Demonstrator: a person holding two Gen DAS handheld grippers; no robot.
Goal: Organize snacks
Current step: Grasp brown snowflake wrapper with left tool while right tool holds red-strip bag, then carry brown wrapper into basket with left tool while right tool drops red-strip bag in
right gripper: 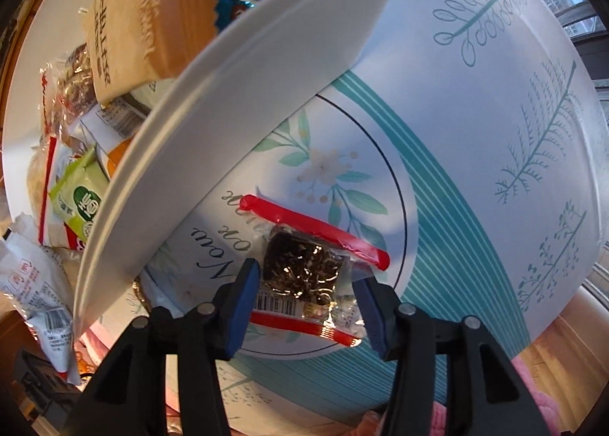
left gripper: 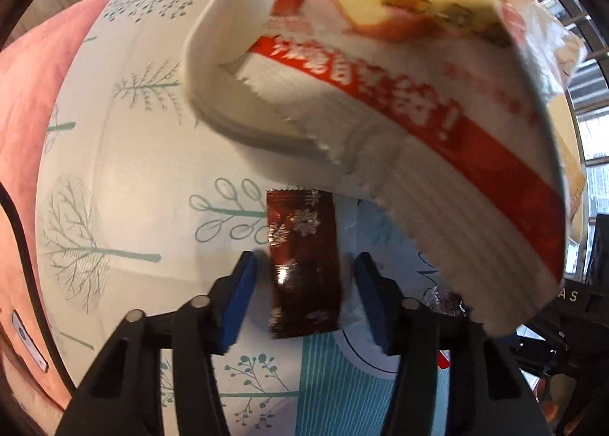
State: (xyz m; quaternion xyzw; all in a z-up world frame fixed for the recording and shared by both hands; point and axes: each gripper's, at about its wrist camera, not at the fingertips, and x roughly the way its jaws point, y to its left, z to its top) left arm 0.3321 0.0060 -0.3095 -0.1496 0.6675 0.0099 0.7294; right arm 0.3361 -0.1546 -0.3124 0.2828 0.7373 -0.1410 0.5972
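left gripper (left gripper: 304, 299) straddles brown snack (left gripper: 302, 264), untouched | right gripper (right gripper: 308, 299) straddles red-edged snack (right gripper: 304, 276) | white bowl (right gripper: 228, 101) crowds above

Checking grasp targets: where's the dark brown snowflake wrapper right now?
Left wrist view, low centre: the snowflake wrapper lies flat on the printed tablecloth, between the left claw's blue pads, just below the white bin.

A tabletop (left gripper: 152, 154) covered by a white cloth printed with teal trees and leaf sprigs is seen in both views; a striped teal ring with a floral centre (right gripper: 437, 184) is printed on it. Pink fabric (left gripper: 34, 101) is seen beside the tabletop's edge. Windows (left gripper: 593, 139) with dark frames are seen at the right, and daylight is let in through them. A wooden floor (right gripper: 571, 340) is glimpsed below.
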